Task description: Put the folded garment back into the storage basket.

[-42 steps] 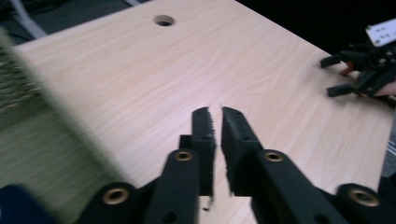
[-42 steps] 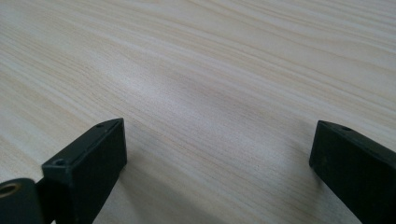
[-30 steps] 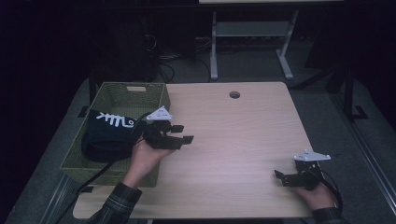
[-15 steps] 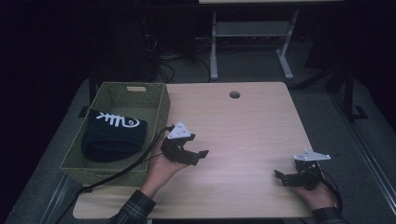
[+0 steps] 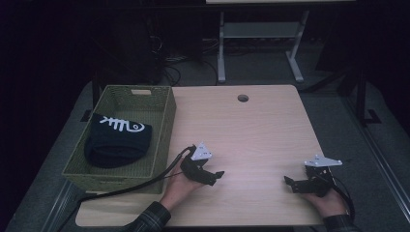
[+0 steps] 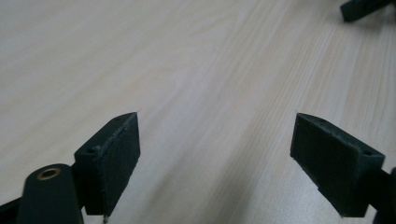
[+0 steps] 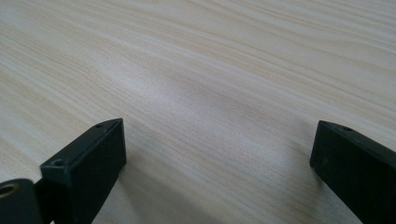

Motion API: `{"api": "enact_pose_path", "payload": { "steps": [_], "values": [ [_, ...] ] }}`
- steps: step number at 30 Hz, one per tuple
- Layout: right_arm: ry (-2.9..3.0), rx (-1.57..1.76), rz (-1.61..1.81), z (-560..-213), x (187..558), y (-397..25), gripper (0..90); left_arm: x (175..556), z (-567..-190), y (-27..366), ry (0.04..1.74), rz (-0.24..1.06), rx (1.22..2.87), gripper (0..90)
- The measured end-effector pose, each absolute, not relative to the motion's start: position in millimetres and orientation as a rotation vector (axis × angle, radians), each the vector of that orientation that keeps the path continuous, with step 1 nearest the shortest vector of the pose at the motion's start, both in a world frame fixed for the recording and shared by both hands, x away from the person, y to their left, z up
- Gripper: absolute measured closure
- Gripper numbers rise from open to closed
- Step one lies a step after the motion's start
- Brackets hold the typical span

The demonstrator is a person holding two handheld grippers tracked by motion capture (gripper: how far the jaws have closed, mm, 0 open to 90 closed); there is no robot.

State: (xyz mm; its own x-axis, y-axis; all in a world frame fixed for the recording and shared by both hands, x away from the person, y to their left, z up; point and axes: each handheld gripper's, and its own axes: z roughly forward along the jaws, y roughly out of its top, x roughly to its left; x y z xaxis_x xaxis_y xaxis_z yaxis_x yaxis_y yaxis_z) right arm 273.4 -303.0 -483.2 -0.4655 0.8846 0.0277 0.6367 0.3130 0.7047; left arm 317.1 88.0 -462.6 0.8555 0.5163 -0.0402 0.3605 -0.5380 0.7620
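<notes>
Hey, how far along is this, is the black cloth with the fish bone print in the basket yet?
Done, it seems: the black cloth lies folded inside the green basket. Nothing is in hand: the left tongs are open over bare table, beside the basket, and the right tongs are open near the front edge. No other loose item lies on the table, so little looks left.

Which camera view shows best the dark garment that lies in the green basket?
The high view: the dark garment with its white fish-bone print lies folded inside the green basket at the table's left side. The left gripper view and the right gripper view look along open tongs at the bare wooden table, away from the basket.
</notes>
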Motion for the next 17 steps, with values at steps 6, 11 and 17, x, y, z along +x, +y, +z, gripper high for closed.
{"api": "enact_pose_path", "payload": {
  "steps": [6, 11, 17],
  "values": [
    [2.221, 1.358, 0.938, -483.2, 273.4, -303.0, 3.2, 318.4, -475.2, 85.6, 0.647, 0.231, 2.24, 13.8],
    [2.221, 1.358, 0.938, -483.2, 273.4, -303.0, 3.2, 318.1, -477.8, 85.1, 0.648, 0.248, 2.254, 13.2],
    [2.221, 1.358, 0.937, -483.2, 273.4, -302.9, 3.2, 317.5, -477.9, 85.0, 0.639, 0.261, 2.265, 13.2]
  ]
}}
